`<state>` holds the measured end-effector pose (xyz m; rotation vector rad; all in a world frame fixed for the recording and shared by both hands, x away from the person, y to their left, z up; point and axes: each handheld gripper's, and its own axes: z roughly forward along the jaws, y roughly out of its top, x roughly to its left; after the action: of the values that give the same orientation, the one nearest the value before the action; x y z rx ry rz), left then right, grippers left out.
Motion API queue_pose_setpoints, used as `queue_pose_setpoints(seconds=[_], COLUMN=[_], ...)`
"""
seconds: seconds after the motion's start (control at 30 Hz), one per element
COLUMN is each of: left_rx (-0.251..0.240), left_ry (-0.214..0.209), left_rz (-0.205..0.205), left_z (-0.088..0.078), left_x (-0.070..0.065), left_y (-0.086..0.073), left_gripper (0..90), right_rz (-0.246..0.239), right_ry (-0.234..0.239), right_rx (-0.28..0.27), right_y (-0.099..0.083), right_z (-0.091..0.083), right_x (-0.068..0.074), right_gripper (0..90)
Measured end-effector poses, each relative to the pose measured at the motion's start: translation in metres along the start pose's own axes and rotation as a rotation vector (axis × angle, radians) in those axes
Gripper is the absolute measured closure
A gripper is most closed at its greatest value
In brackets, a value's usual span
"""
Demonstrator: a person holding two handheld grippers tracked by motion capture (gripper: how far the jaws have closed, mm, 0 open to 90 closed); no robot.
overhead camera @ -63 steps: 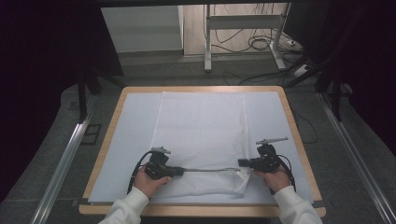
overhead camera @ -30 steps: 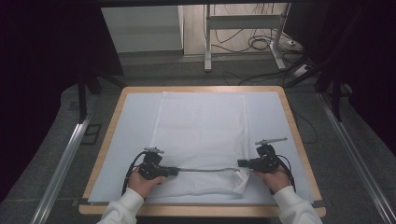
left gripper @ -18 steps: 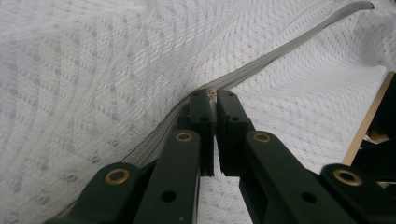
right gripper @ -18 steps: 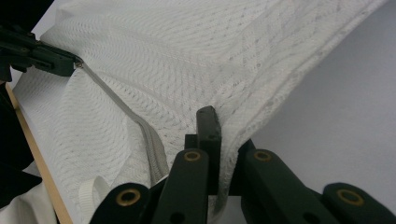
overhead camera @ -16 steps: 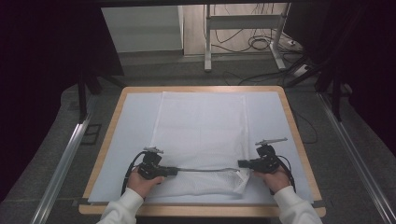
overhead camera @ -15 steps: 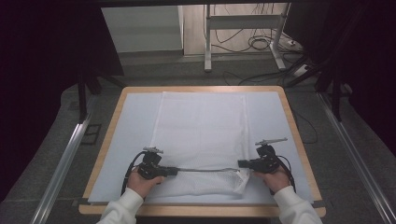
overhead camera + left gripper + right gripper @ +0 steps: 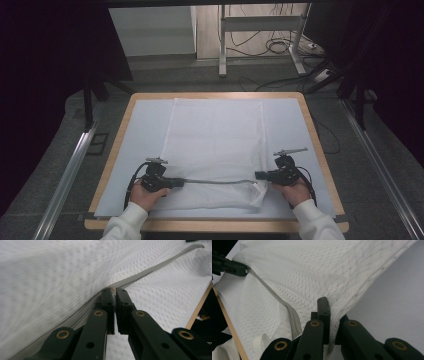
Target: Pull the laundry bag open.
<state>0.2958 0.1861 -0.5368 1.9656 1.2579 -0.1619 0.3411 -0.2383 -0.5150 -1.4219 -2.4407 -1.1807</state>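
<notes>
The left gripper (image 7: pixel 172 183) has slid slightly leftward, clamped on the zipper (image 7: pixel 215 181); the right gripper (image 7: pixel 260 175) pinches the mesh bag (image 7: pixel 215 140) (anchoring it) near the table's (image 7: pixel 112 150) front edge.

The high view looks forward and down from above the person's side of the light-surfaced, wood-edged table (image 7: pixel 320 150), far enough back to take in the whole top, the grey floor and the desk legs beyond. The left gripper view sits very close behind the black-jawed left gripper (image 7: pixel 114 291) and looks low along the white mesh fabric bag (image 7: pixel 62 277), following its grey zipper line (image 7: pixel 160 265) toward the far end. The right gripper view rides just behind the right gripper (image 7: pixel 329 305), also near the cloth, facing back along the same zipper. All three views share the bag's near edge; the right gripper view also catches the left gripper (image 7: pixel 237 268) far off.
</notes>
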Motion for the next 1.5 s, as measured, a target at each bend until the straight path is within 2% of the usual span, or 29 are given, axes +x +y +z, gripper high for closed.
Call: queue_pose_setpoints(seconds=[0.07,0.43,0.73,0.83,1.5], left_rx=[-0.006,-0.005,-0.012,-0.011,-0.044], left_ry=[0.003,0.022,0.021,0.036,0.066], left_rz=[-0.014,-0.02,-0.027,-0.02,-0.057], left_z=[-0.004,-0.016,-0.019,-0.021,-0.042], left_x=[0.004,0.014,0.016,0.016,0.033], left_y=[-0.002,-0.01,-0.013,-0.014,-0.026], left_gripper=[86.9,86.9,86.9,86.9,86.9], right_rz=[0.0,0.001,-0.006,-0.008,-0.011], right_ry=[-0.002,-0.001,-0.004,-0.007,-0.009], right_rx=[0.001,0.003,-0.002,-0.002,0.001], right_y=[0.0,-0.001,-0.001,-0.001,-0.001], right_z=[0.0,0.001,0.001,0.001,0.001], right_x=[0.0,-0.001,-0.001,0.0,-0.001], right_gripper=[88.4,88.4,88.4,88.4,88.4])
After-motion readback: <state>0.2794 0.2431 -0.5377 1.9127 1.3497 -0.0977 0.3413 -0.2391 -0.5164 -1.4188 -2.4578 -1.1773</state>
